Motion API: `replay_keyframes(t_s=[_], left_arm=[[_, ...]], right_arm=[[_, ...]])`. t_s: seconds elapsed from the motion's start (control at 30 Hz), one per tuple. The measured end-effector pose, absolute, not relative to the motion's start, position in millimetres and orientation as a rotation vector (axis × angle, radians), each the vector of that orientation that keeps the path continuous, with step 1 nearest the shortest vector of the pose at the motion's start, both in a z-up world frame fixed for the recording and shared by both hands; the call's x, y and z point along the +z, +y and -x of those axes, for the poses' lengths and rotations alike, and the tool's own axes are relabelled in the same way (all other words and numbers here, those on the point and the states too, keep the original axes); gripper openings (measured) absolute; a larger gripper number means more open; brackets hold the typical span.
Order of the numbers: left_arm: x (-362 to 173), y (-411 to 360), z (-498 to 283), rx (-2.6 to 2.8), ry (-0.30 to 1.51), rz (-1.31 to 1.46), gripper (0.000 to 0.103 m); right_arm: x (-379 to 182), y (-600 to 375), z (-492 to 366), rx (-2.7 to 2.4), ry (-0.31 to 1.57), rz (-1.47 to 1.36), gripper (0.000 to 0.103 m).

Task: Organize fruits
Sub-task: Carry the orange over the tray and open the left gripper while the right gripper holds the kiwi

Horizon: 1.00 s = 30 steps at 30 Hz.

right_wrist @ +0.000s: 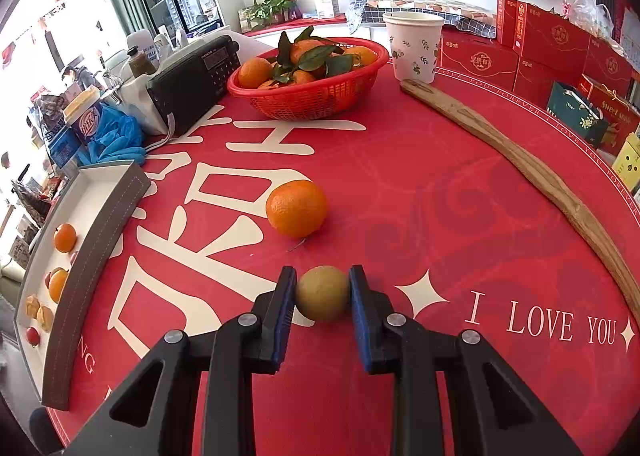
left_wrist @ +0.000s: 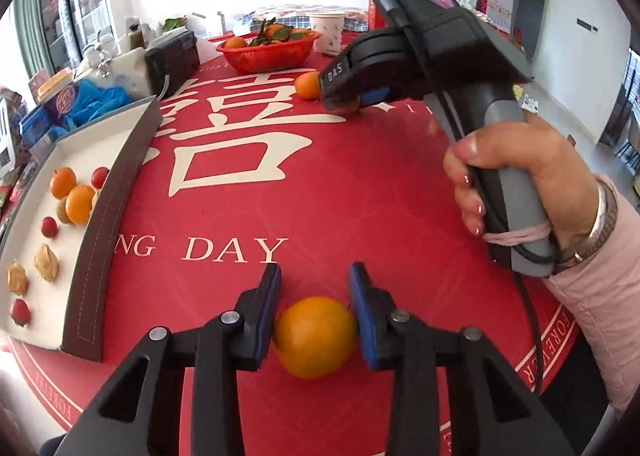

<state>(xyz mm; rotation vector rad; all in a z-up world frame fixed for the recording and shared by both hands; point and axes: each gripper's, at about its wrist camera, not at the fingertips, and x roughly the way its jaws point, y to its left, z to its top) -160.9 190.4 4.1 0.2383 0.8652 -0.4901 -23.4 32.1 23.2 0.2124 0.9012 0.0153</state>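
On the red printed surface (left_wrist: 360, 196), left fingers (left_wrist: 314, 308) pinch a round orange (left_wrist: 314, 336); the left white tray (left_wrist: 36, 224) holds oranges, red fruits, walnuts. Right view: fingers (right_wrist: 322, 296) clamp a small brownish-green round fruit (right_wrist: 322, 298); the far red mesh basket (right_wrist: 312, 96) holds leafy oranges.

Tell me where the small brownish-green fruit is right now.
In the right wrist view the brownish-green fruit sits low centre, clamped in the right gripper, just below the loose orange.
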Motion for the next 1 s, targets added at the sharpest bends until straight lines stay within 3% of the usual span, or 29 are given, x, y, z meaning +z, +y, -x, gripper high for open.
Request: replay_keyframes(t_s=[0.4,0.9,1.0], left_arm=[[28,216,140,-0.406,0.835,-0.165,0.038],[57,266,92,-0.216,0.797,-0.102,0.038],[60,280,82,-0.186,0.793,-0.099,0.032]], right_arm=[[38,15,34,0.109,0.834,-0.354,0.028],[42,40,32,0.170,0.841,-0.302,0.028],[46,52,31,0.186,0.850,-0.275,0.028]])
